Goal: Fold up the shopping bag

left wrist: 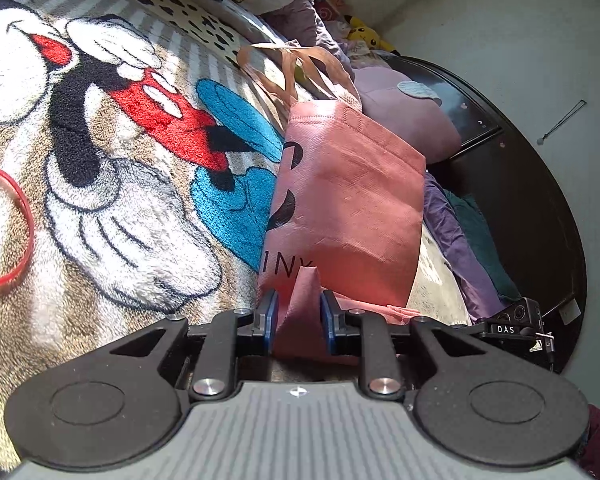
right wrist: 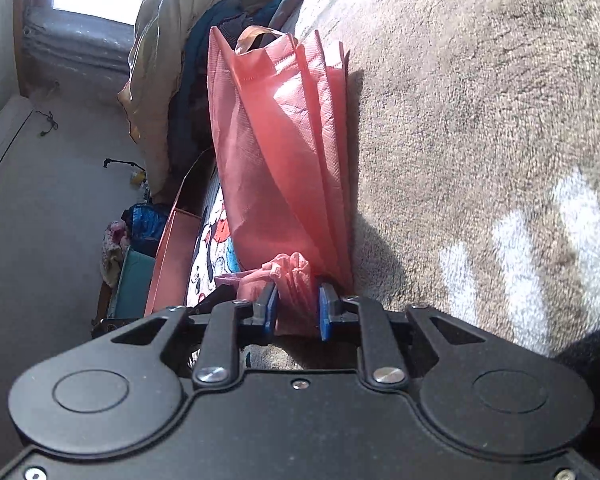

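Note:
A pink non-woven shopping bag (left wrist: 352, 200) with black print lies on a cartoon fleece blanket (left wrist: 120, 140), its tan handles (left wrist: 300, 68) at the far end. My left gripper (left wrist: 299, 316) is shut on a fold of the bag's near bottom edge. In the right wrist view the same bag (right wrist: 276, 152) stands on its side with its gusset pleats pressed together and a handle (right wrist: 256, 38) at the top. My right gripper (right wrist: 298, 312) is shut on the bunched bottom corner of the bag. The right gripper's body (left wrist: 516, 328) shows at the bed's edge in the left wrist view.
A red elastic band (left wrist: 20, 208) lies on the blanket at the left. A purple cushion (left wrist: 404, 108), a yellow plush toy (left wrist: 364, 34) and piled bedding (right wrist: 172, 40) crowd the bed's far end. The bed drops to a grey floor (right wrist: 40, 240) with boxes beside it.

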Motion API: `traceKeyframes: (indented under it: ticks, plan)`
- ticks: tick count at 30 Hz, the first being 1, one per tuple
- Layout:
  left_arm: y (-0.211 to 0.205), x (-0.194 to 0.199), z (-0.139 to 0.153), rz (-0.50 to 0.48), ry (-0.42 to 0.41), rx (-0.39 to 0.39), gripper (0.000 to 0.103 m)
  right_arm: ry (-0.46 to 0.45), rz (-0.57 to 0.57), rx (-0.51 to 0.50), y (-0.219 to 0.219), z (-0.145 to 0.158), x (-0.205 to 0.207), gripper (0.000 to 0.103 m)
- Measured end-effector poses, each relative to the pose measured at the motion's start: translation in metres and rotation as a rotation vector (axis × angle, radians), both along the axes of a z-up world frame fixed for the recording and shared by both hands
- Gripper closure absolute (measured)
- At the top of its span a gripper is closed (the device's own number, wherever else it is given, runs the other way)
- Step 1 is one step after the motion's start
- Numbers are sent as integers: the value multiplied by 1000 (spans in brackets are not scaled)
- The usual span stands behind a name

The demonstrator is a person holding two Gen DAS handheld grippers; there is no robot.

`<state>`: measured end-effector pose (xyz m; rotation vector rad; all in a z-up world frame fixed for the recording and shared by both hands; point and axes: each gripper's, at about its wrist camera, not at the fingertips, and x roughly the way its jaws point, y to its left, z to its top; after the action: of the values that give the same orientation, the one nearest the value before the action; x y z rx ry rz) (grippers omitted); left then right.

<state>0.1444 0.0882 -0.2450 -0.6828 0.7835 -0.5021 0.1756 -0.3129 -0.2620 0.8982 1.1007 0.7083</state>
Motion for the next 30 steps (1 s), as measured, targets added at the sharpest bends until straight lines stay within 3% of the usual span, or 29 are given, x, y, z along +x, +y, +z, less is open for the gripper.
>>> traceKeyframes:
  ticks: [6, 7, 10, 13, 15, 16, 17, 19, 22, 24, 27, 30]
  plan:
    - [-3, -8, 1, 45, -26, 15, 81, 57, 39, -29, 3, 4, 10, 88]
    - [-7, -10, 6, 43, -67, 67, 81, 57, 38, -37, 3, 6, 10, 88]
    - [-31, -26, 24, 19, -253, 319, 78, 51, 29, -60, 5, 11, 6, 88]
    - [-64, -51, 49, -10, -468, 662, 78, 47, 14, -72, 5, 13, 2, 88]
    - [-77, -65, 64, -76, -620, 724, 78, 42, 5, -79, 5, 15, -1, 88]
    - [-82, -68, 67, -123, -656, 733, 78, 42, 1, -80, 5, 15, -2, 88]
    - [-88, -68, 67, -168, -667, 743, 78, 41, -3, -79, 5, 15, -2, 88]
    - [-94, -57, 55, -231, -591, 754, 78, 38, -10, -79, 4, 14, -3, 88]
    - [-91, -39, 28, -220, -485, 702, 78, 26, -31, -72, 5, 12, -8, 88]
    - [-91, -35, 28, -238, -475, 711, 78, -11, -39, -97, 7, 16, -14, 88]
    - [-89, -31, 31, -270, -439, 702, 79, -140, -20, -206, 17, 33, -27, 81]
    - [-90, -32, 32, -266, -410, 705, 79, -325, 25, -401, 38, 60, -40, 67]
